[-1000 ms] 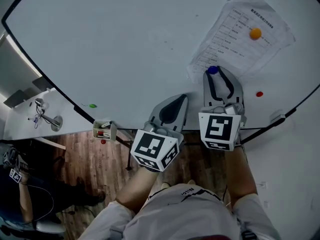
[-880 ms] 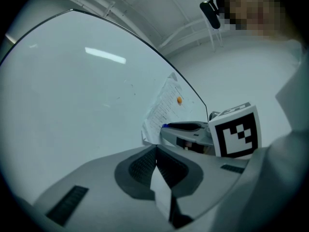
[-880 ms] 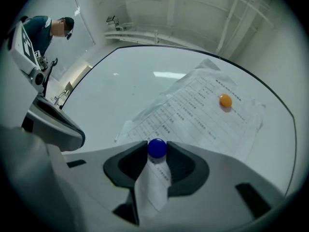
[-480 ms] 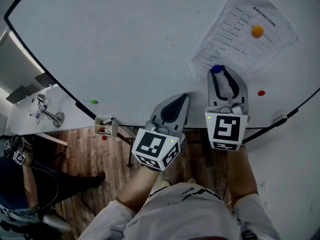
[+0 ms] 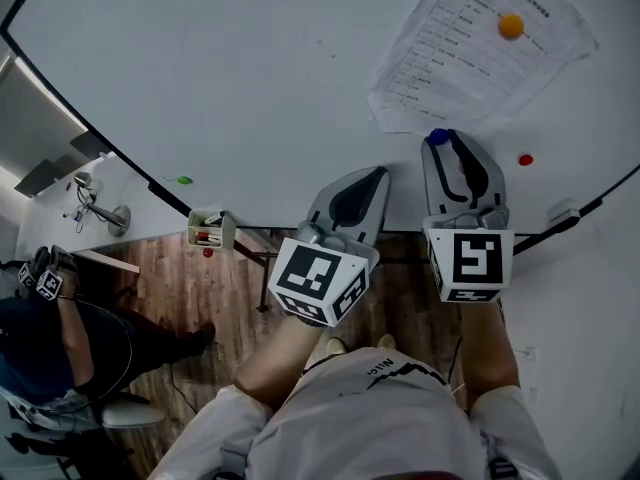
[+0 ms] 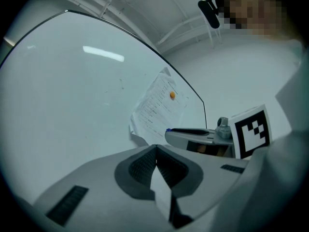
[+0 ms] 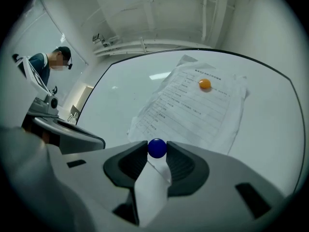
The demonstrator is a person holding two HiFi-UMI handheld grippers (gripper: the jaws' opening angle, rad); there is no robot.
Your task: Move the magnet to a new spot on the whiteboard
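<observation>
The print on the paper sheet (image 7: 193, 105) ahead of the right gripper (image 7: 157, 153) is too small to read. Its 2 jaws pinch the blue magnet (image 7: 157, 148). The left gripper (image 6: 155, 149) is closed on nothing.

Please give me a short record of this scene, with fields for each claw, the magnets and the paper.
Left claw: shut, empty
Right claw: shut on blue magnet, by the lower edge of the paper
Orange magnet: on the paper
Red magnet: on bare whiteboard, right of right claw
Green magnet: on whiteboard, far left
</observation>
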